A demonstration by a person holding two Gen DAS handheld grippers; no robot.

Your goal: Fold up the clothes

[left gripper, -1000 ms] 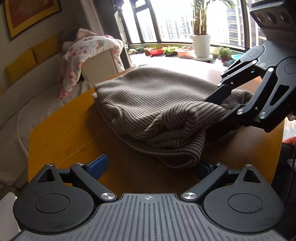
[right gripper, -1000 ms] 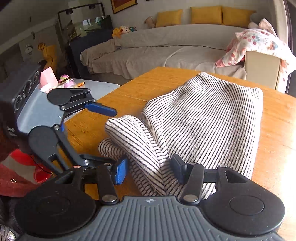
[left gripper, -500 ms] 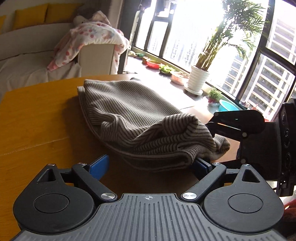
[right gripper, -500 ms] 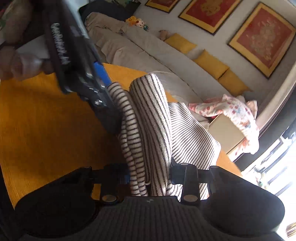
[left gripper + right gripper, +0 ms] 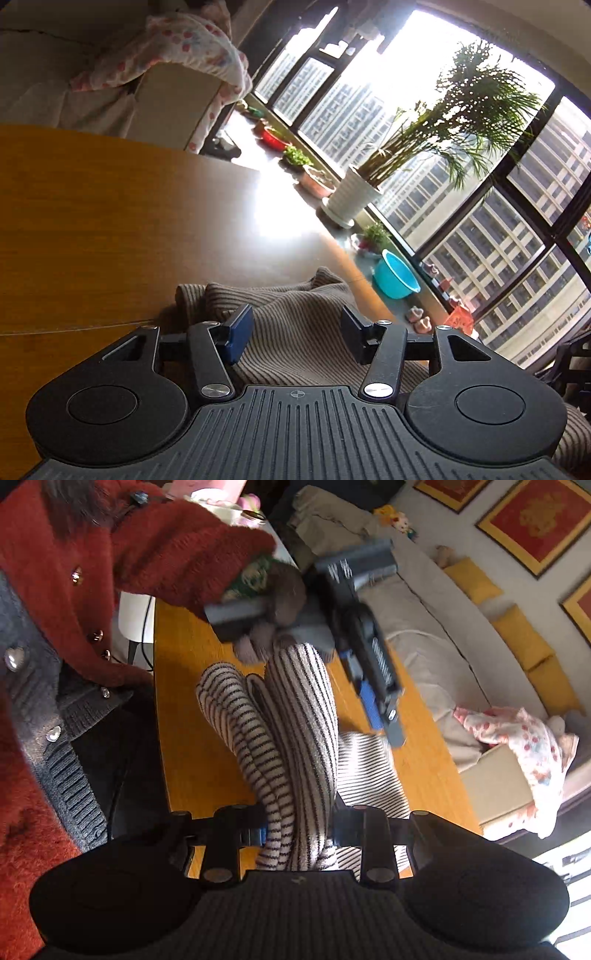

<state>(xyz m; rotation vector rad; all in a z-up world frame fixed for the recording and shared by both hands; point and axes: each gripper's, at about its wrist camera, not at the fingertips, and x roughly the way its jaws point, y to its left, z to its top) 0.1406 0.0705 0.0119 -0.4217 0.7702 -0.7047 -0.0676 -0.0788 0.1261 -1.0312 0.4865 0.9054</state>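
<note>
- Ringing the scene are a wooden orange-brown table (image 5: 110, 229), a beige sofa with yellow cushions (image 5: 461, 627) at two o'clock in the right wrist view, and a pink-spotted white blanket (image 5: 177, 48) draped over a cream box at eleven o'clock in the left wrist view.
- Along the window sill stand a palm in a ribbed white pot (image 5: 351, 199), a turquoise plastic basin (image 5: 395, 275) and small red and green planters at one o'clock.
- Red pictures in gold frames (image 5: 535, 513) hang on the wall above the sofa.
- A fuzzy red cardigan sleeve (image 5: 166, 550) fills the right wrist view at eleven o'clock; the hand (image 5: 273, 605) coming out of it, blurred, grips the handle of the left gripper (image 5: 373, 701) and partly hides the table behind.
- The cream knit sweater with thin dark stripes (image 5: 291, 738) lies on the table near its edge, one part flat and one bunched into thick rolled folds that rise toward the camera.
- The right gripper (image 5: 299, 834) has its fingers closed tightly on those folds at six o'clock.
- In the left wrist view the left gripper's blue-padded fingers (image 5: 240, 332) stand moderately apart above the ribbed cloth, holding nothing.
</note>
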